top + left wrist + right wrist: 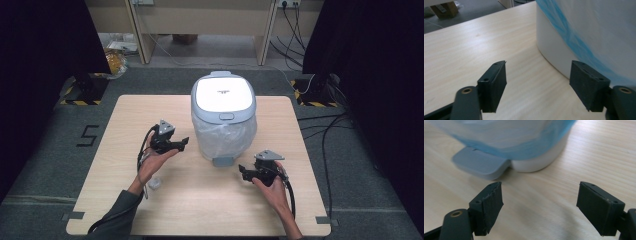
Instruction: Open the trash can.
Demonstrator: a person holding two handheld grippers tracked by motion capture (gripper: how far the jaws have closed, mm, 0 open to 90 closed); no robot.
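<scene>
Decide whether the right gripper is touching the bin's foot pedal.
Apart. The right gripper view shows bare table between the open right gripper and the pedal of the bin.

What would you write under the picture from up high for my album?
Two hands hold open tongs, left tongs and right tongs, beside a lidded white bin on a wooden table.

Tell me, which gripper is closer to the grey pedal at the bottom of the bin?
The right gripper. It sits just beside the flat grey plastic foot pedal of the white pedal bin; the left gripper is higher up along the bin's other side.
</scene>
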